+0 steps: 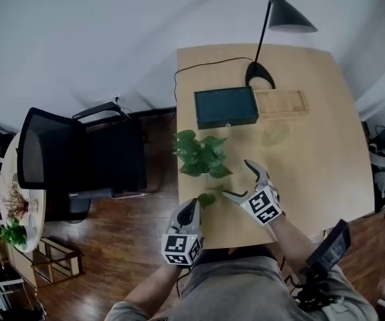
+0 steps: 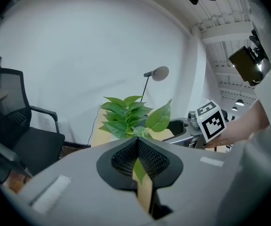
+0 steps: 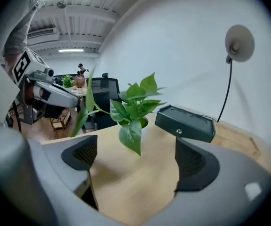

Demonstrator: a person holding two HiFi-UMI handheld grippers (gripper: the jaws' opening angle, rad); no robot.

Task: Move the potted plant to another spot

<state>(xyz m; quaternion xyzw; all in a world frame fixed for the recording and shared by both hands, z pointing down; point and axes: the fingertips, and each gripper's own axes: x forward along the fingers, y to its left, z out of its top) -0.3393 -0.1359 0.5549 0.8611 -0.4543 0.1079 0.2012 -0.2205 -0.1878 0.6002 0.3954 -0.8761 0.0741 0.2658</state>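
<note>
Potted plant (image 1: 201, 154) — on desk (image 1: 313, 146); upright

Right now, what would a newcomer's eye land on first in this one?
The leafy potted plant stands out near the left edge of the wooden table, in front of a dark green box. The right hand-held gripper is just to its right on the near side, jaws wide apart with nothing between them. A black desk lamp stands at the table's far side.

The potted plant (image 1: 201, 154) sits on the desk (image 1: 313, 159), the box (image 1: 225, 107) behind it.
</note>
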